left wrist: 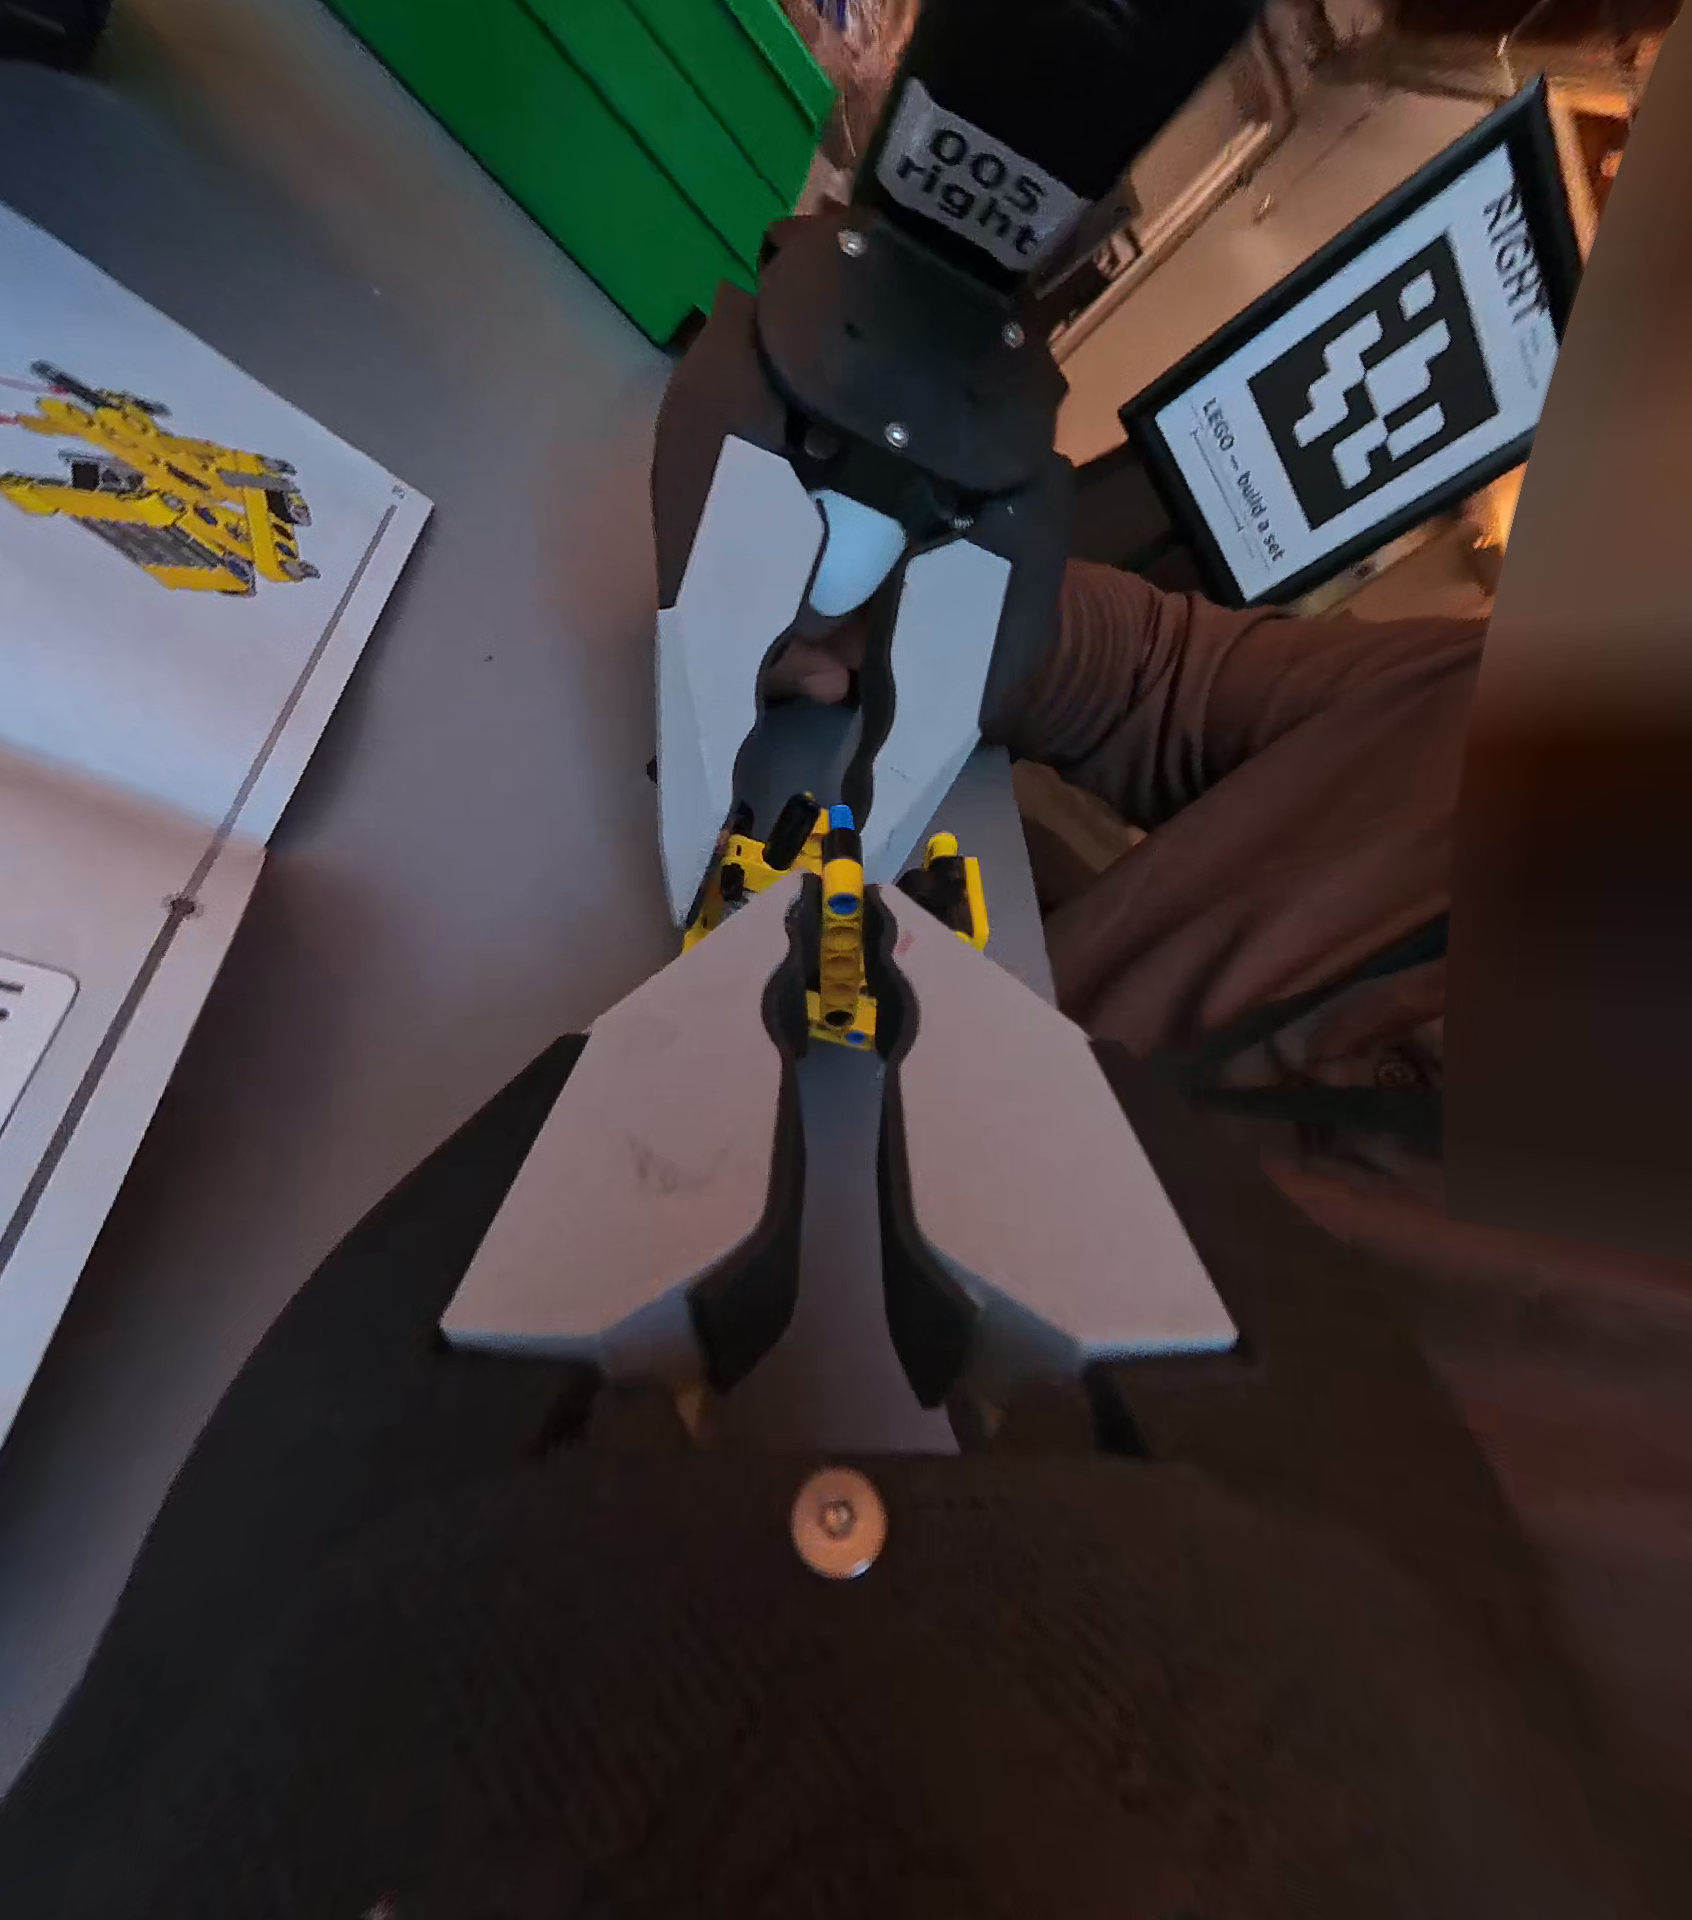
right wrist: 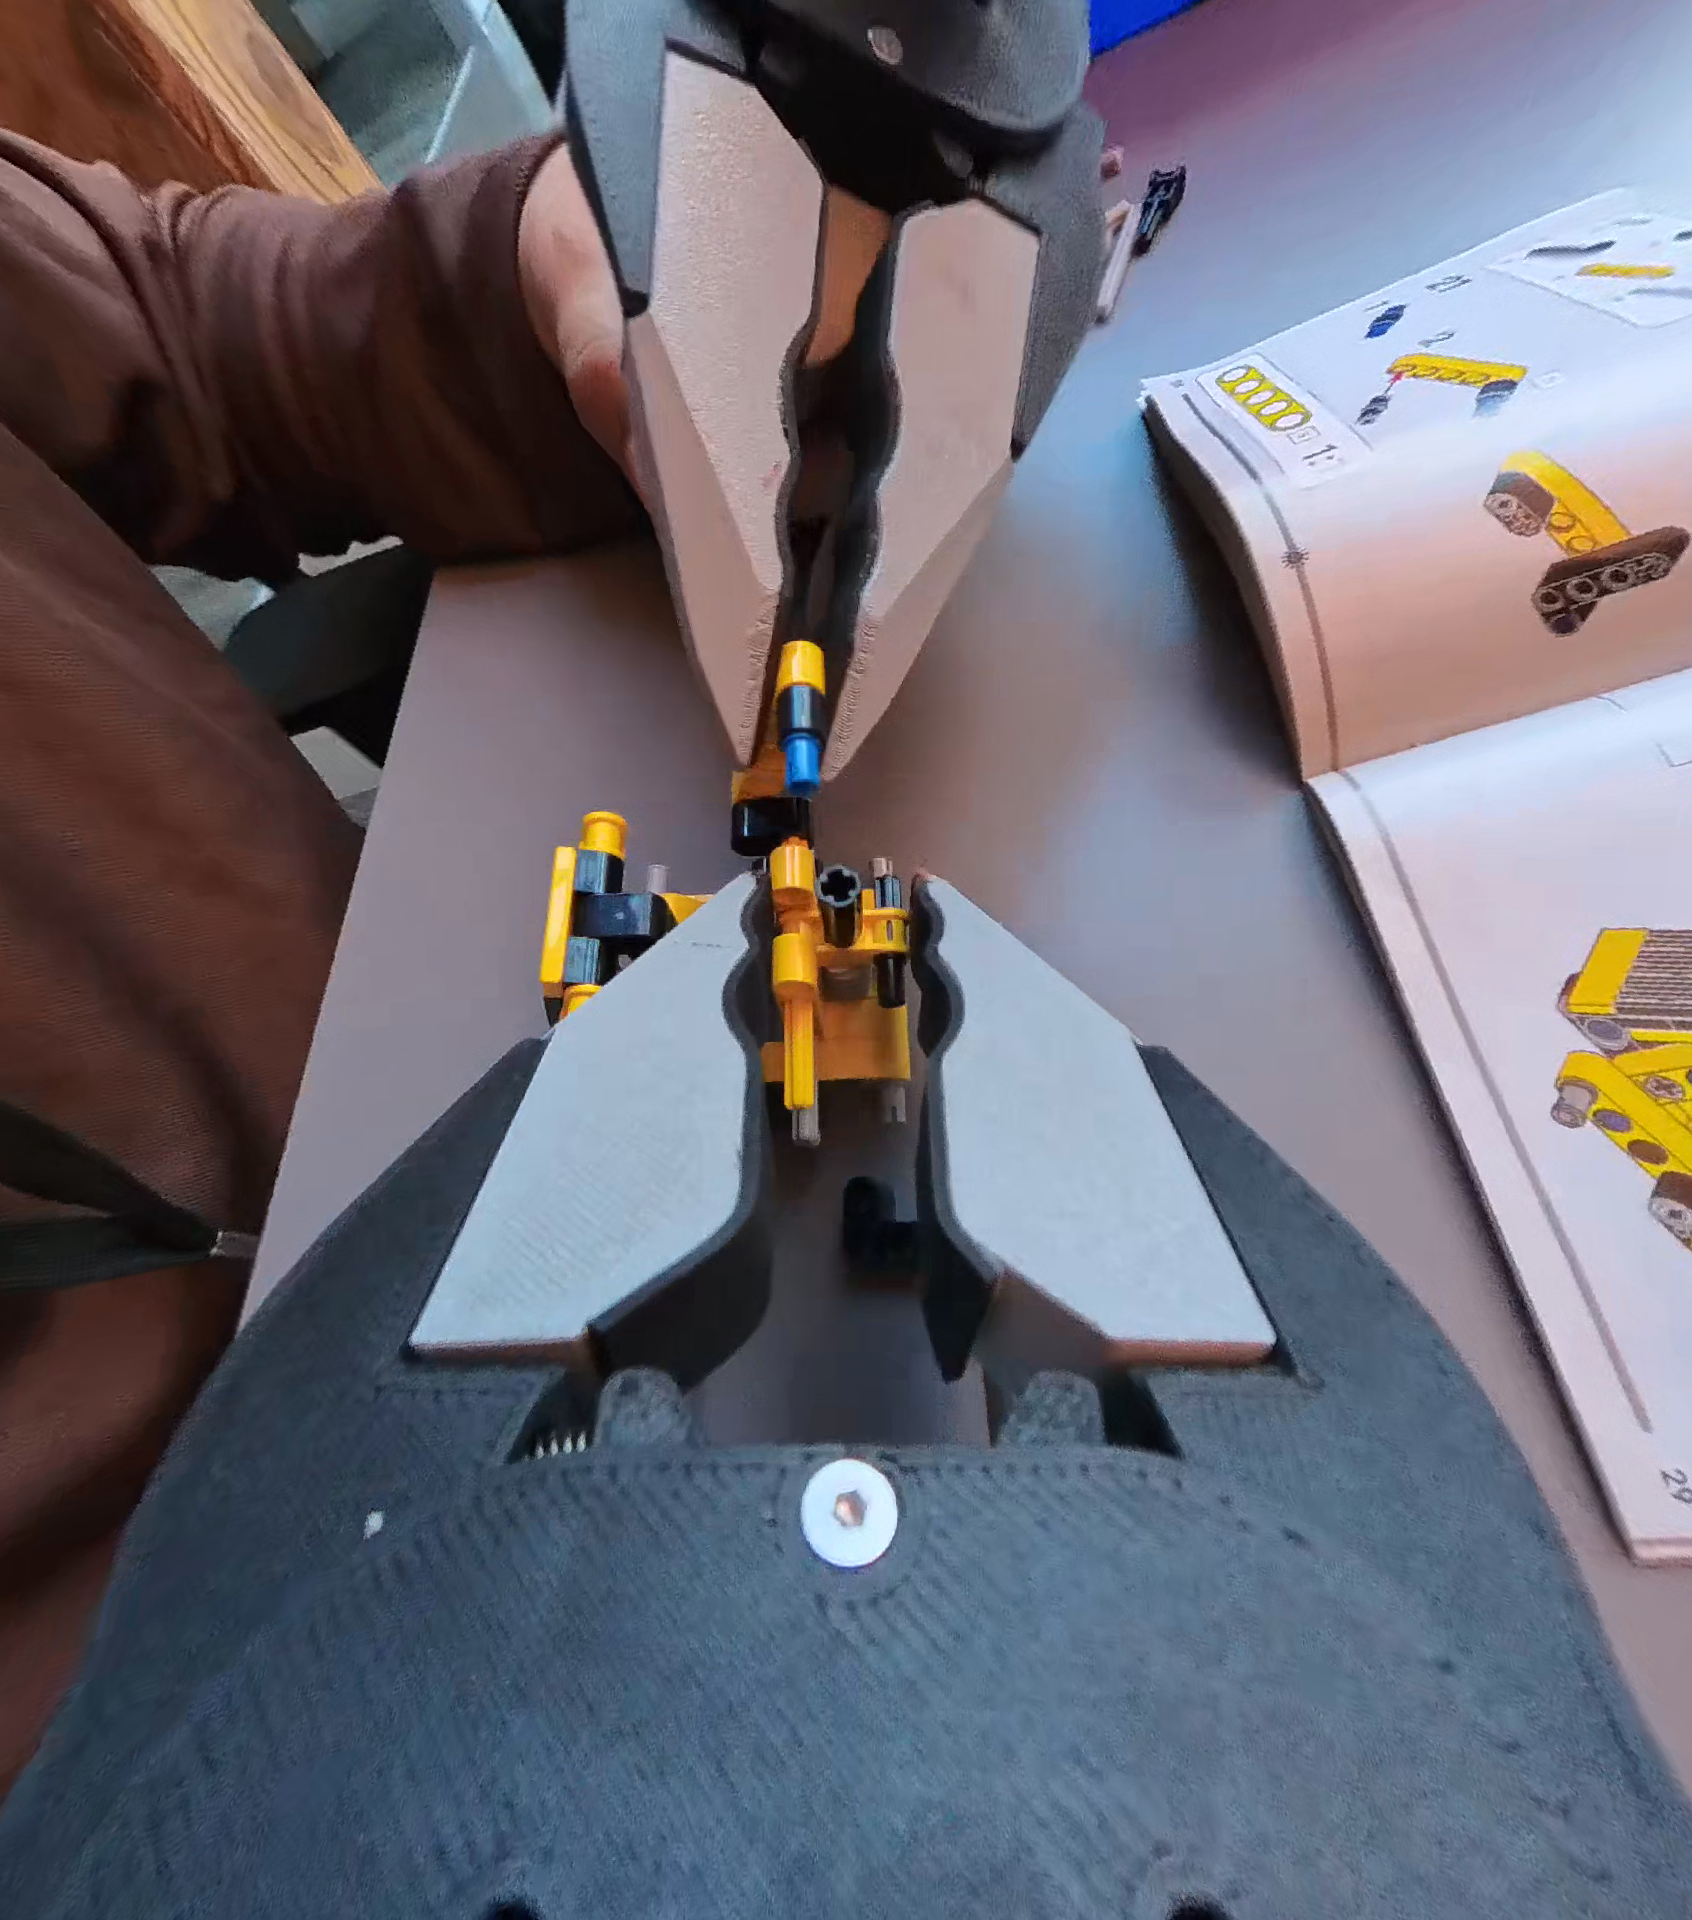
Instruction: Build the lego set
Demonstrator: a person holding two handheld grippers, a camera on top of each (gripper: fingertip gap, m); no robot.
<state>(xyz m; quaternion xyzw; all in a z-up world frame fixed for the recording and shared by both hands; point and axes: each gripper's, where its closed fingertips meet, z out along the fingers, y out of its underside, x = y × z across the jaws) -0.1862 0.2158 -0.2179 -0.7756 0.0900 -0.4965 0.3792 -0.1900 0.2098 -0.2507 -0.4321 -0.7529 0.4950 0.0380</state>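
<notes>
My left gripper (left wrist: 839, 902) is shut on a short yellow beam (left wrist: 839, 961) with a black and blue pin at its tip. In the right wrist view it (right wrist: 792, 764) comes in from the top, the beam's pin (right wrist: 800, 727) pointing down at the model. My right gripper (right wrist: 837, 888) is shut on a yellow and black lego assembly (right wrist: 837, 987) held just above the grey table (right wrist: 1081, 727). A side section of the assembly (right wrist: 593, 914) sticks out to the left of my fingers. The two grippers meet tip to tip, and the beam's black end touches the assembly's top.
An open instruction booklet (right wrist: 1548, 779) lies to the right, also seen at the left of the left wrist view (left wrist: 146, 644). A small black piece (right wrist: 868, 1221) lies on the table between my right fingers. A green bin (left wrist: 634, 156) and a framed sign (left wrist: 1361, 364) stand behind. A brown sleeve (right wrist: 198, 416) is by the table's edge. My left and right fingertips are right by each other. The right tips stand about 6 cm off the small black piece (right wrist: 868, 1221).
</notes>
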